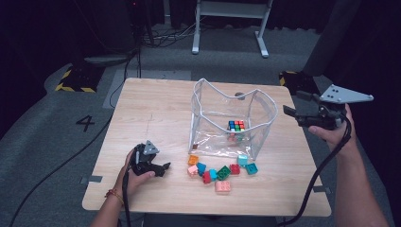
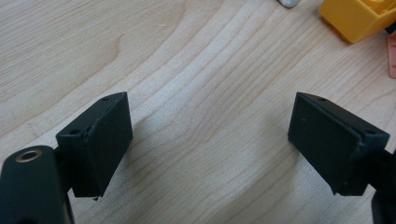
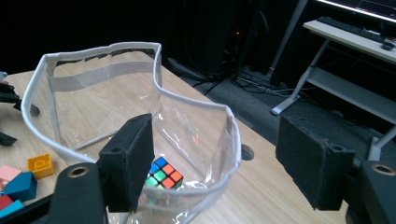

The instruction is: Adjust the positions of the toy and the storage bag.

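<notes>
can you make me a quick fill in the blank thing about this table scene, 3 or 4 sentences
1. The puzzle cube sits inside the clear ____.
2. The loose toy bricks lie on the ____, in front of the clear bag.
3. The left gripper is low over bare wood with its jaws ____.
4. The right gripper is held up at the bag's rim, its jaws ____ and holding nothing.

Missing words: bag; table; open; open

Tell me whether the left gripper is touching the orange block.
Apart. In the left gripper view, the left gripper is open over bare wood, and the orange block lies well beyond its jaws. The high view shows the same gap.
</notes>
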Tool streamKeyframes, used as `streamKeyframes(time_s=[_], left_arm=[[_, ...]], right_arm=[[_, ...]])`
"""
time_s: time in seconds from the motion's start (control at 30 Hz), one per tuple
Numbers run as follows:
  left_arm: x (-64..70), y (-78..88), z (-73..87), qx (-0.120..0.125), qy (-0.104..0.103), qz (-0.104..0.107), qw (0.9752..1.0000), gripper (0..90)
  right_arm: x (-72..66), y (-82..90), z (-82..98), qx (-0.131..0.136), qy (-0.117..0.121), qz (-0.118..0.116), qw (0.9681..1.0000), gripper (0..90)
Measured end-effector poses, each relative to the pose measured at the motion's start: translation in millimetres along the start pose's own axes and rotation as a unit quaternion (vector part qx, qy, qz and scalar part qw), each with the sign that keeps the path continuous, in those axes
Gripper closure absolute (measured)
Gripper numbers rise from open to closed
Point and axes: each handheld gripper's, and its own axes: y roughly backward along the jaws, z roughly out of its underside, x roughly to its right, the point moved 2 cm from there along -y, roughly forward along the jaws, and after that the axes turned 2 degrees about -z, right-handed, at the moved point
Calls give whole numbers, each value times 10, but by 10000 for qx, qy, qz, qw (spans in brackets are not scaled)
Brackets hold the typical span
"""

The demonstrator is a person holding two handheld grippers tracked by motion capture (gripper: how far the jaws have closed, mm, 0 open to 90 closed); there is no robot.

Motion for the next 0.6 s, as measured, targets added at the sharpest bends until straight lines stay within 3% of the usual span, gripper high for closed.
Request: streamKeyframes(time_s=[0.23, 0.43, 0.53, 0.6], left_arm=[[-2, -1, -1, 9, -13, -2, 10000, 139], [1, 0, 0, -1, 3, 0, 10000, 139], [-2, -2, -2, 23, -26, -11, 10000, 140], [-1, -2, -1, 21, -12, -6, 10000, 140]], right_arm=[[-37, 169, 367, 59, -101, 123, 9999, 285], [-112, 157, 734, -53, -340, 86, 9994, 285], [-179, 105, 916, -79, -510, -39, 9987, 286], [-228, 54, 1029, -187, -513, -67, 9985, 287]])
